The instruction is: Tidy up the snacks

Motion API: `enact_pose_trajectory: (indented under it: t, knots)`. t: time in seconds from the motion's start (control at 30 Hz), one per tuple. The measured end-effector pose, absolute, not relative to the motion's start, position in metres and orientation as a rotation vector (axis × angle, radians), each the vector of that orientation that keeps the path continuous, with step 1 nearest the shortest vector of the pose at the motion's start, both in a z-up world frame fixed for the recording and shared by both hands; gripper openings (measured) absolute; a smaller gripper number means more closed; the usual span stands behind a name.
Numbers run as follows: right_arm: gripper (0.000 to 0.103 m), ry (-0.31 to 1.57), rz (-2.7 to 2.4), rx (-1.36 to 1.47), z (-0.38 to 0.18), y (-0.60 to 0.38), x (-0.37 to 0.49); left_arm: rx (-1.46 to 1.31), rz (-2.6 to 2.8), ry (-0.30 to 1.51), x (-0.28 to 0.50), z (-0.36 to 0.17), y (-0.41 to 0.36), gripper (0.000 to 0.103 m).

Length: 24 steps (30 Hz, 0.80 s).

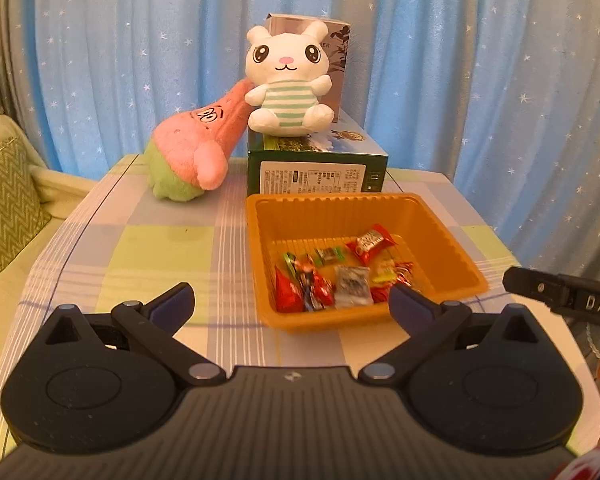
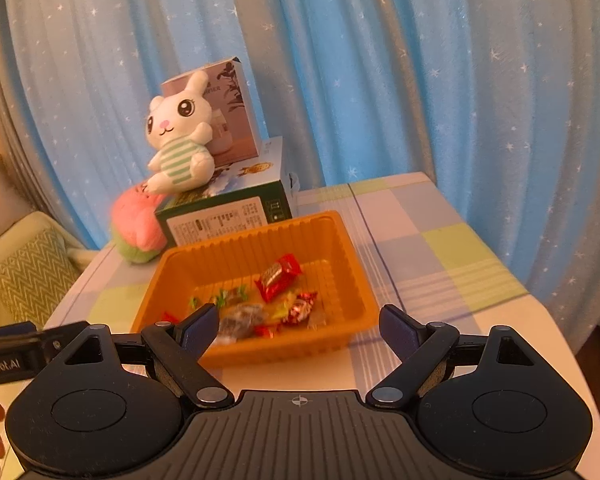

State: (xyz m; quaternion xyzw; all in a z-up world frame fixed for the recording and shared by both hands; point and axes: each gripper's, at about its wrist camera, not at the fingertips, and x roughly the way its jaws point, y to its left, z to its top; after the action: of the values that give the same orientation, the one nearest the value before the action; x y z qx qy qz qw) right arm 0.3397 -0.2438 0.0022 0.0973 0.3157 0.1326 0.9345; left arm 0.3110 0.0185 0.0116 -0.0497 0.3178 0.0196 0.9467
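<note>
Though blurred, "DAS" on right tongs (image 1: 540, 288).

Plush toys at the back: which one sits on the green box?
The white rabbit plush in the striped shirt; the pink-and-green star plush lies on the table.

The snacks (image 2: 256, 312) in the orange tray (image 2: 352, 264) are smeared by blur in the right wrist view, so no wrapper print can be read. The pink plush (image 2: 134, 224) is half hidden behind the green box (image 2: 220, 216) there. At the right edge of the left wrist view, the right gripper (image 1: 564, 294) is cut off, its lettering only partly shown. The label on the green box is too small to be read.
</note>
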Motion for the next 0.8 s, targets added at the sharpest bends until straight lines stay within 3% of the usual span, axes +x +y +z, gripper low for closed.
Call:
enact_pose_trajectory:
  t: [0.8]
  knots:
    - [0.087,0.635,0.316,0.197,0.073,-0.267,0.147,-0.090,0.046,0.625,0.108,0.063,-0.022,0.102]
